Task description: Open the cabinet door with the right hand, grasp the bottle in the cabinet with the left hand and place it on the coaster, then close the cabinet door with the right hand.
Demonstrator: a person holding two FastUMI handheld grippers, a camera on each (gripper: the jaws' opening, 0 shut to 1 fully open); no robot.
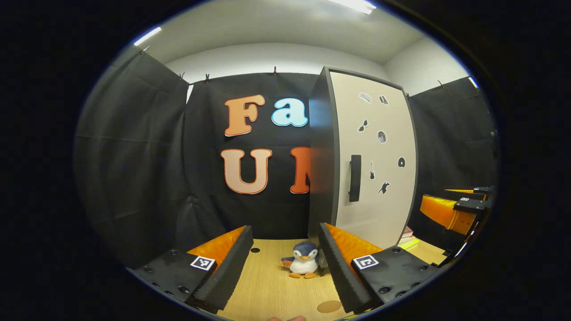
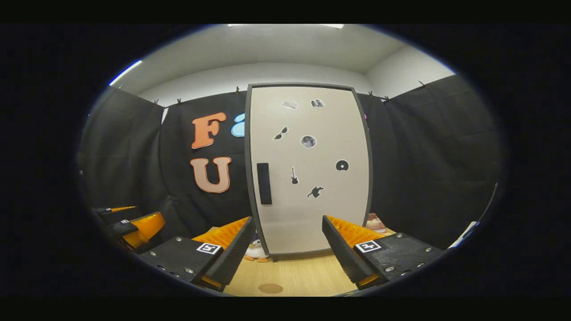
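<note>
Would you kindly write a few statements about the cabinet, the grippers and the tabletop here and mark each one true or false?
1. The cabinet door is shut. True.
2. The right gripper is clamped on the door handle. False: its fingers stand open, short of the handle, with nothing between them.
3. A plush penguin stands on the table beside the cabinet. True.
4. The bottle already rests on the coaster. False: the round coaster lies bare on the wood.
5. The left gripper holds the penguin. False: its fingers are open, and the penguin stands beyond them, untouched.
</note>
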